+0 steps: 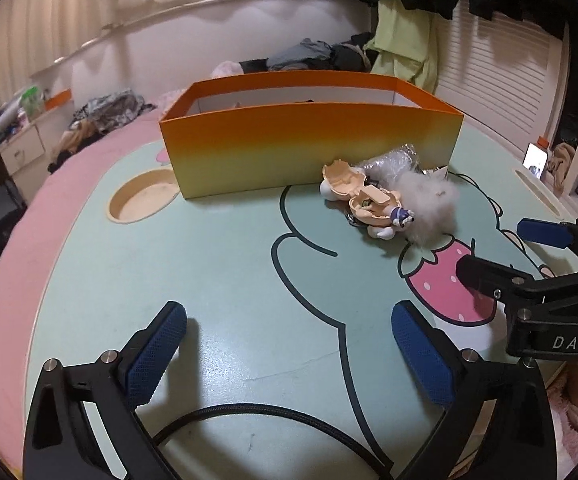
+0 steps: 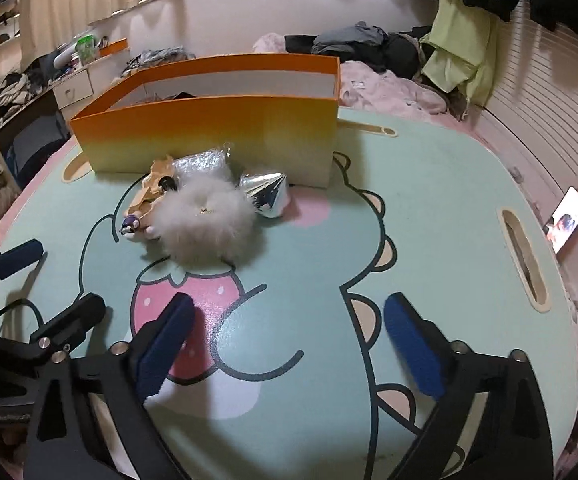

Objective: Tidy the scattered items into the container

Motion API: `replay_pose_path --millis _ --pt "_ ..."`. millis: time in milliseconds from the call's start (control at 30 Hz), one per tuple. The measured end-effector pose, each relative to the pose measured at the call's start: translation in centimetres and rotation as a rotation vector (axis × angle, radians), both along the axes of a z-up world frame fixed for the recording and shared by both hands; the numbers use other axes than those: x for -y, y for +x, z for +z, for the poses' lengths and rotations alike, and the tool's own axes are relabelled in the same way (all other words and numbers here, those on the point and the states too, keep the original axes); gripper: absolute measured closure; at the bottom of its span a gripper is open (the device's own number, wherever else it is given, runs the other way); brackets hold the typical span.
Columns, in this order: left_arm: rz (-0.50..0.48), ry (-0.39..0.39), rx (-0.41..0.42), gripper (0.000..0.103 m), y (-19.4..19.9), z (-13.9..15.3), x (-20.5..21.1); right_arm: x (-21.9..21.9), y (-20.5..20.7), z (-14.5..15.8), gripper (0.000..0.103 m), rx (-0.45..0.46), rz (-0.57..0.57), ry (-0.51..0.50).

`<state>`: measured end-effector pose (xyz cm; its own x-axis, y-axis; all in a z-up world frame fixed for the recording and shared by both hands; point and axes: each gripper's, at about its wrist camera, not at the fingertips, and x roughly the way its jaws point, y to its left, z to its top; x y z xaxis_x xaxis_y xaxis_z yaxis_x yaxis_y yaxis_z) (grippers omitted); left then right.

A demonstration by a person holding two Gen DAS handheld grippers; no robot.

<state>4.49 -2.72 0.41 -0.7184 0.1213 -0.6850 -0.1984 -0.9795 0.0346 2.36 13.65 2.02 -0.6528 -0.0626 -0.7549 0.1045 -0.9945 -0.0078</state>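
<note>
Clutter on your mint cartoon table (image 1: pixel 217 280), fluffy white pompom (image 2: pixel 205 220), peach toy shell (image 1: pixel 359 196) and silver foil packet (image 2: pixel 265 194) heaped just before the orange box (image 1: pixel 309 140), your left gripper (image 1: pixel 289 356) and right gripper (image 2: pixel 289 348) both spread wide, holding nothing.

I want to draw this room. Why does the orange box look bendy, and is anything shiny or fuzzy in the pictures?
Left wrist view: the fisheye lens curves the orange box, and corners go dark. Right wrist view: the silver foil packet glints with glare, and the right gripper looks slightly blurred.
</note>
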Motion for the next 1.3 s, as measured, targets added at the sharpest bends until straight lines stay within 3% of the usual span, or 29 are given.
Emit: replay_pose_path --millis 1300 --pt "-0.045 0.06 -0.021 0.001 -0.21 0.12 0.2 0.21 -0.01 -0.26 0.0 0.005 0.01 0.007"
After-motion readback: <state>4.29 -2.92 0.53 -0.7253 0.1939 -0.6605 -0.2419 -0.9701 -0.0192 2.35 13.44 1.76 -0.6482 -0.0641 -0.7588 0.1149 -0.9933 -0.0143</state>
